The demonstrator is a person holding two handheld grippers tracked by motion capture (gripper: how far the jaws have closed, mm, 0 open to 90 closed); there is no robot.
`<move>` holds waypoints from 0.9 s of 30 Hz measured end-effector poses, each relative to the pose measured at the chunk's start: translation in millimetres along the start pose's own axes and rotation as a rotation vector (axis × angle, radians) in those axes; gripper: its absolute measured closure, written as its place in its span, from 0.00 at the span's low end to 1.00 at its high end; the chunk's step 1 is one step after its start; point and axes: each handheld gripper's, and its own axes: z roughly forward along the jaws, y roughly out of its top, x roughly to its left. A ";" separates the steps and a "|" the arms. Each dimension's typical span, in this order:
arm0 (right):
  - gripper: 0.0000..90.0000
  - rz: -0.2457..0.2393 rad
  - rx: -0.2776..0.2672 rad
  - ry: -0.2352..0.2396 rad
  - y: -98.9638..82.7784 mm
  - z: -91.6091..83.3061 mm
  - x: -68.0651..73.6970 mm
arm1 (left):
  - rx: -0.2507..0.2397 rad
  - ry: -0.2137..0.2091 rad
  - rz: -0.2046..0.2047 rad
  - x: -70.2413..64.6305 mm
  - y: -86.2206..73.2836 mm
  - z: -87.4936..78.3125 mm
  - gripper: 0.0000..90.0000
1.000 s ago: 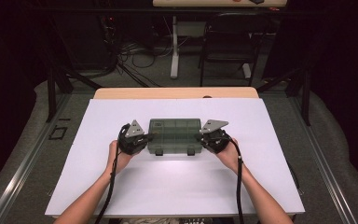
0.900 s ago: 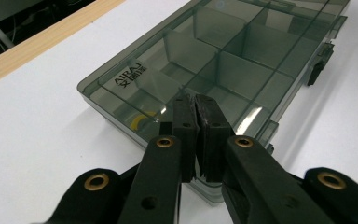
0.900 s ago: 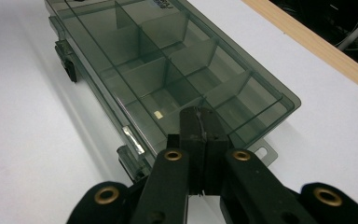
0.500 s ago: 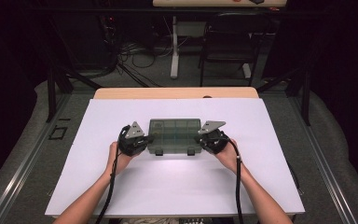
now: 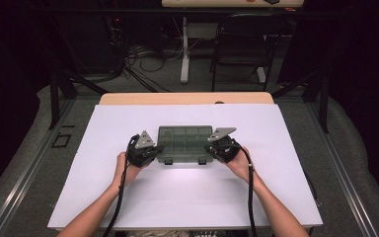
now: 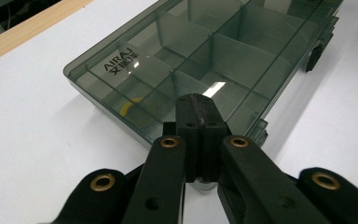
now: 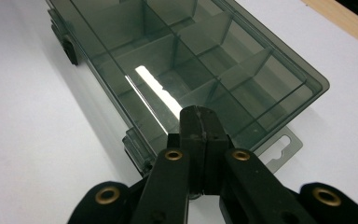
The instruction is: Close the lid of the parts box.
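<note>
Compared with a second ago: no visible shift of either hand, of either tool or of the case. Judged a steady pause at the start of the work on the case, with the lid still down and both front latches not yet released.

Left gripper (image 5: 154, 150): jaws pressed together, nothing pinched, tips resting at the near left corner of the compartment box (image 5: 184, 143), over the lid edge; actual contact not resolvable. Right gripper (image 5: 211, 148): jaws likewise pressed together, empty, tips at the near right corner of the same box. Box therefore directly ahead of both tools, between them, lying flat on the white table sheet (image 5: 187, 197).

Appearance of the box: shallow, rectangular, smoke-tinted clear plastic, lid closed. Inner dividers visible through the lid, forming two rows of cells. Printed brand lettering (image 6: 120, 59) on the lid ahead and to the left of the left tool's tips. Small yellow item (image 6: 129, 105) in a cell just left of those tips; identity not clear. Dark latch (image 7: 70, 50) on the front edge, ahead and to the left of the right tool's tips; a second latch (image 6: 313, 57) far ahead and right of the left tool. Flat hang tab (image 7: 283, 148) projecting from the end wall, just right of the right tool's tips.
</note>
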 end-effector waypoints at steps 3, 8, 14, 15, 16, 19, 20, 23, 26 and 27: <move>1.00 0.001 -0.013 -0.008 -1.7 -0.2 -1.3 | -0.009 -0.011 -0.011 0.1 -0.3 -0.4 0.91; 0.89 0.013 -0.052 -0.004 -3.4 -3.3 -3.4 | -0.008 0.009 -0.039 0.4 -0.6 -5.2 0.63; 0.56 0.027 -0.102 -0.004 -1.2 -17.3 -2.4 | -0.024 0.031 -0.045 -0.4 -0.4 -15.8 0.28; 0.51 0.028 -0.107 -0.004 -1.1 -19.2 -2.0 | -0.028 0.028 -0.049 -1.2 -1.0 -18.7 0.25; 0.49 0.033 -0.113 -0.001 -1.1 -21.3 -1.6 | -0.030 0.028 -0.050 -2.1 -1.5 -20.0 0.22; 0.33 0.041 -0.125 -0.005 -2.2 -25.5 -0.6 | -0.035 0.032 -0.046 -5.7 -4.9 -27.0 0.17; 0.30 0.046 -0.122 -0.011 -2.6 -26.8 0.0 | -0.036 0.031 -0.048 -6.6 -6.0 -28.6 0.17; 0.21 0.057 -0.132 -0.017 -4.0 -30.7 -0.1 | -0.038 0.033 -0.047 -9.8 -9.4 -33.9 0.13; 0.16 0.064 -0.140 -0.017 -5.4 -34.0 1.0 | -0.040 0.036 -0.051 -11.9 -11.8 -38.1 0.09; 0.16 0.064 -0.144 -0.020 -6.0 -35.7 1.6 | -0.038 0.038 -0.049 -12.4 -12.5 -39.9 0.08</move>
